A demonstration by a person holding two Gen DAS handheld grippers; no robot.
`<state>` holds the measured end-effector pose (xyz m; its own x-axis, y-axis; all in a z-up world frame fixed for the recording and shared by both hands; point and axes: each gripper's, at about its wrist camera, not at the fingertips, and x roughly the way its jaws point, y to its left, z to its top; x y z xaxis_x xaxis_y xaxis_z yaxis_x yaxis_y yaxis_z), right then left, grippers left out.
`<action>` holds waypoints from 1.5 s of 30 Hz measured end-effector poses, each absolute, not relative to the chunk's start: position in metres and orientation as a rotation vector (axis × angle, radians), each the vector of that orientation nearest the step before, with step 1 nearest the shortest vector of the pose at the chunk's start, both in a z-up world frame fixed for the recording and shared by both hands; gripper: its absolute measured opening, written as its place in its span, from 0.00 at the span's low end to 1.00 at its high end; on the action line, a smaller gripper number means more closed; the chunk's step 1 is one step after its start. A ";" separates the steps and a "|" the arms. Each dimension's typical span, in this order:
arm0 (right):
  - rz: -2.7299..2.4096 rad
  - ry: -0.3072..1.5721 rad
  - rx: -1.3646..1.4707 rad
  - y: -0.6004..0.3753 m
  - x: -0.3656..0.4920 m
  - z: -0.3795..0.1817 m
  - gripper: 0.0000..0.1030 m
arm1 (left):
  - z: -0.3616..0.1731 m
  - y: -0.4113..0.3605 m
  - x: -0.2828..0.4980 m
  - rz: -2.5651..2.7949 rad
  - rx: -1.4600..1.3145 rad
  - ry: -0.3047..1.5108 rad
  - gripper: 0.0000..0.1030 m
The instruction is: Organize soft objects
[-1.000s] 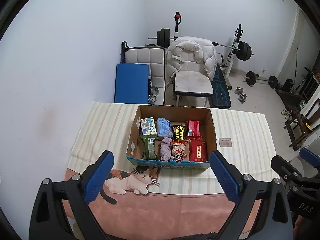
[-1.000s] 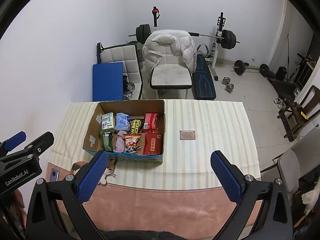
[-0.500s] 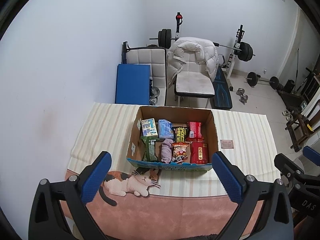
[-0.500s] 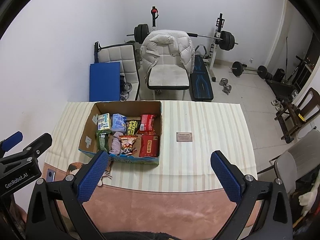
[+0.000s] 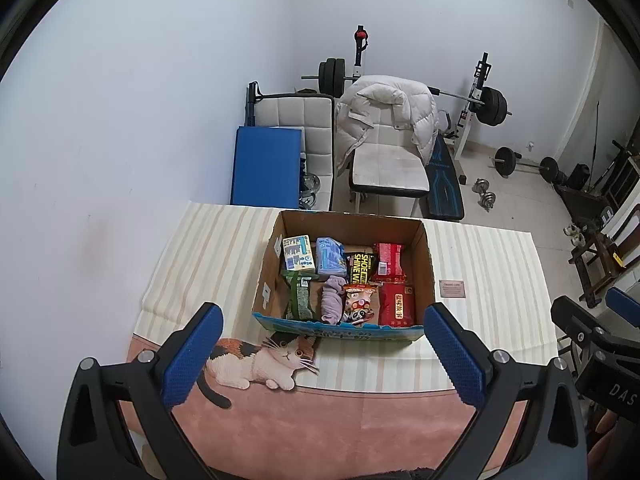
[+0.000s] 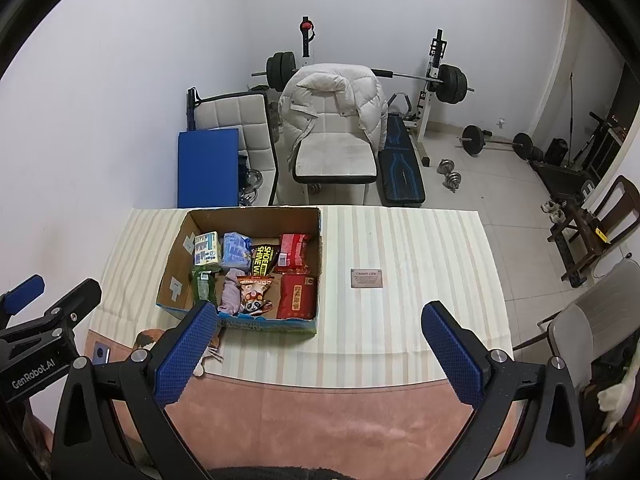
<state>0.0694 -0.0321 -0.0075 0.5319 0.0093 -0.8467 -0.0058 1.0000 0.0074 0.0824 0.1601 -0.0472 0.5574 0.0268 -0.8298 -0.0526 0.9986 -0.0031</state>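
An open cardboard box (image 5: 425, 258) (image 6: 176, 256) stands on the striped tablecloth. It holds several soft packs: two red packs (image 5: 396, 300), a purple sock roll (image 5: 333, 305) (image 6: 231, 295), a snack bag with a cartoon animal (image 5: 360, 303), a green pack (image 5: 299, 296), a blue pack (image 5: 330, 256) and a white-blue pack (image 5: 298, 253). My left gripper (image 5: 322, 350) is open and empty, high above the table's near edge in front of the box. My right gripper (image 6: 318, 344) is open and empty, to the right of the box.
A small card (image 6: 366, 278) lies on the cloth right of the box. A cat picture (image 5: 260, 362) is printed on the cloth near the front. Beyond the table stand a chair with a white jacket (image 5: 386, 120), a blue mat (image 5: 266, 170) and weights. A chair (image 6: 584, 320) stands at the right.
Both grippers have drawn slightly back and up from the table, so the box looks a little farther. Both stay open and empty. The box contents have not moved.
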 end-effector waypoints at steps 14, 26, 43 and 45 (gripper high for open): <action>0.011 1.009 -0.004 -0.032 0.071 -0.004 1.00 | -0.047 0.162 0.082 0.043 -0.030 0.981 1.00; 0.003 0.995 -0.020 -0.030 0.072 -0.001 1.00 | -0.047 0.162 0.081 0.046 -0.030 0.983 1.00; -0.016 0.986 -0.029 -0.027 0.072 -0.002 1.00 | -0.046 0.161 0.081 0.044 -0.036 0.984 1.00; -0.017 0.985 -0.029 -0.028 0.072 -0.003 1.00 | -0.046 0.161 0.081 0.046 -0.032 0.983 1.00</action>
